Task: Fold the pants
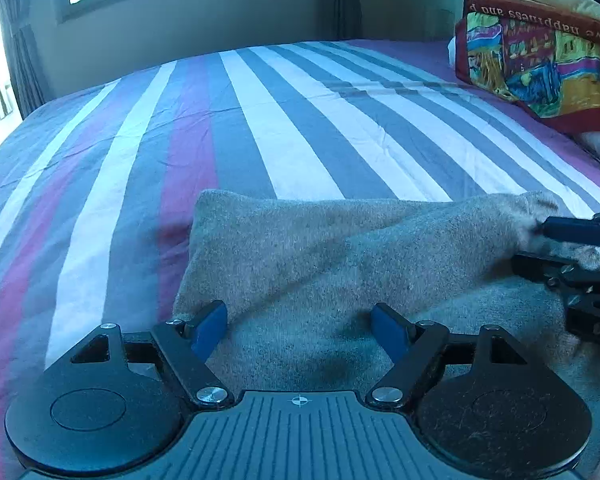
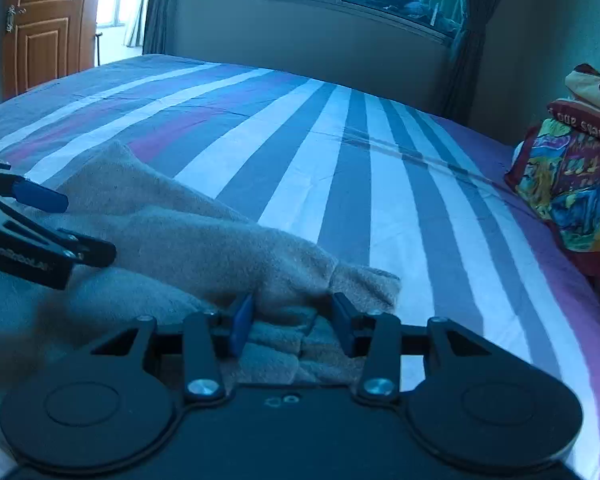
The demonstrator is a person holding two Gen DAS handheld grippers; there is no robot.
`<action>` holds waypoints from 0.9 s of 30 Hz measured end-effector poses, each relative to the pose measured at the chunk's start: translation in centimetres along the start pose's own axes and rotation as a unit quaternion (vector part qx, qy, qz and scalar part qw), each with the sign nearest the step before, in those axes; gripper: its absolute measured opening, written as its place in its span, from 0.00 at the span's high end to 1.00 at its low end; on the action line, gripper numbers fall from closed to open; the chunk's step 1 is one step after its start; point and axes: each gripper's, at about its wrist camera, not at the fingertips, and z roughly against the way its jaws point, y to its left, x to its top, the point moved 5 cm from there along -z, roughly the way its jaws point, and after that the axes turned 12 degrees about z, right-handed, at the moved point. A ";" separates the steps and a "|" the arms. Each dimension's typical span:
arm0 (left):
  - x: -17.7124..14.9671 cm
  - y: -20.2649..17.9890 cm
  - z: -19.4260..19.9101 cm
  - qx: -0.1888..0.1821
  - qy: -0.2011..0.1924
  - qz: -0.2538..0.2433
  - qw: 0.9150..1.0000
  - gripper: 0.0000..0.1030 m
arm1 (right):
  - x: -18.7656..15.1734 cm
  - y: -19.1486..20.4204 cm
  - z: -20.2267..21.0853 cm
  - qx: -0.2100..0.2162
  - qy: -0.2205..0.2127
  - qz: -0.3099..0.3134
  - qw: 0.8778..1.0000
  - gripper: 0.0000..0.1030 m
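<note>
Left wrist view: the left gripper (image 1: 302,330) is seen with its blue pads spread wide, nothing pinched between them, the grey-beige fleece pants (image 1: 340,248) lying under and just ahead of the fingers; the left pad stands beside the near left corner of the cloth, whether touching it cannot be told; at the right edge of this view the right gripper (image 1: 540,246) is seen reaching into the far right corner of the garment, blurred, with cloth between its fingers; in the right wrist view the same right gripper (image 2: 292,326) is shown with its jaws partly apart, a bunched wad of the pants lying between the pads but seemingly not pressed by them, so a release rather than a grip is judged; the left gripper (image 2: 80,228) appears at the left edge there, jaws apart over the cloth; the pants are seen as a compact, thick bundle with several layers stacked, lying at the near edge of the striped bedsheet (image 1: 260,120); a colourful printed blanket (image 1: 540,52) is piled well apart at the right; the folding is judged largely done; a last smoothing or squaring of the loose right corner may be left.
</note>
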 end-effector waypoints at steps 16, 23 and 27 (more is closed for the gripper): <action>-5.6 -0.6 4.5 0.025 -0.015 -0.037 0.999 0.22 | -2.7 1.0 5.5 -0.026 0.001 0.007 1.000 0.39; -6.4 0.5 9.1 0.051 -0.055 -0.049 0.996 0.22 | -4.4 -1.0 6.6 0.020 -0.002 -0.078 0.997 0.39; -8.2 2.6 9.0 0.047 -0.040 -0.011 0.998 0.22 | -4.5 -1.3 7.3 0.023 -0.031 -0.088 0.995 0.37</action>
